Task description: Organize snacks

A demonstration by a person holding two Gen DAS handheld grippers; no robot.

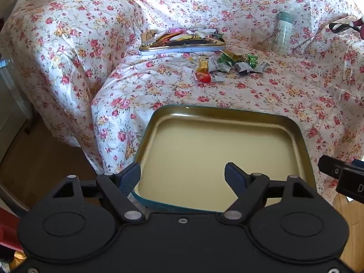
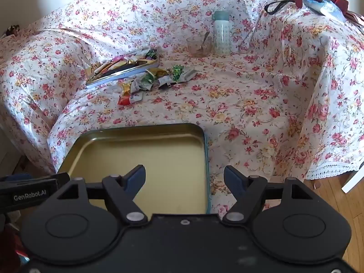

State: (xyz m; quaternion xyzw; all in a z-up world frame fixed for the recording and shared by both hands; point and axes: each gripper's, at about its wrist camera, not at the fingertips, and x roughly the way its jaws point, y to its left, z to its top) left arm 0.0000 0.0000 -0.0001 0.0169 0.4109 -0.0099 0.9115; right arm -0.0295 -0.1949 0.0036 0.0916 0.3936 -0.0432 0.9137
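Both tongs are hovering open and gripping nothing: the left tongs (image 1: 182, 174) are spreading over the near edge of an empty tin tray (image 1: 302, 150), and the right tongs (image 2: 184, 177) are hanging over that tray's right edge (image 2: 206, 150), one finger above the tray and the other above the floral cloth (image 2: 261, 104) that is covering the surface. The tray, gold inside with a teal rim, is lying flat at the near edge. Farther back, a second shallow tin (image 2: 127, 72) is sitting tilted and holding snack packets. Just beside it, loose snack wrappers (image 2: 157, 79) are lying scattered on the cloth in a small heap. Behind them, a glass cup (image 2: 199, 46) with a spoon is standing next to a pale bottle (image 2: 221, 34).
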